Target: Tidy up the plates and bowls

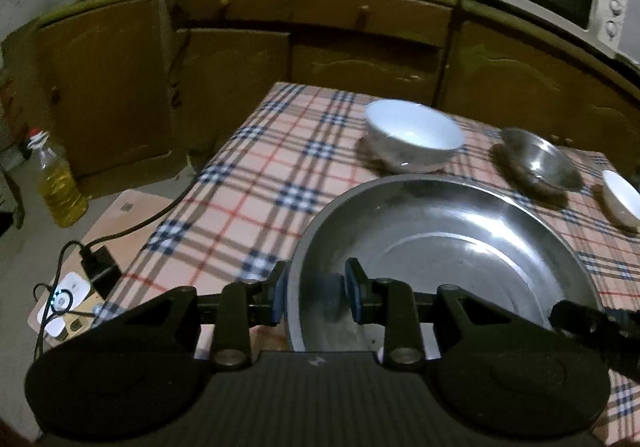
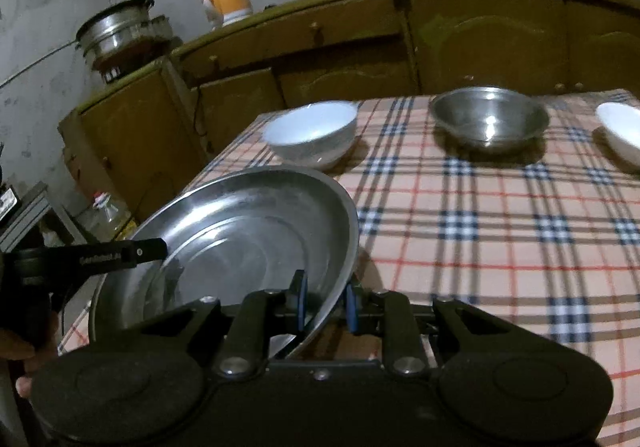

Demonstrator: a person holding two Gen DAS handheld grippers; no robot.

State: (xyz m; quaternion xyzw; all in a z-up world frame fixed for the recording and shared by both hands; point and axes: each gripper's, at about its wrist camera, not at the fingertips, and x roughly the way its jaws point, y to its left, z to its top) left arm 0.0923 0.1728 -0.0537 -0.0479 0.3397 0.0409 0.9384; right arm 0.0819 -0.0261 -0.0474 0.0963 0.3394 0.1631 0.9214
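Tools [image 1: 316,297] [image 2: 323,303] straddling plate [image 1: 440,247] rim, L+R.

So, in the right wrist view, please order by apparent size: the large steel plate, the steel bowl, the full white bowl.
1. Large steel plate, though nearest the camera.
2. Steel bowl and white bowl: too alike to rank.

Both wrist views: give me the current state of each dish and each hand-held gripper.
Large steel plate: tilted, rim between both grippers' fingers.
White bowl: upright, empty, on table.
Steel bowl: upright, empty, on table.
Left hand-held gripper: straddles plate rim.
Right hand-held gripper: straddles plate rim.
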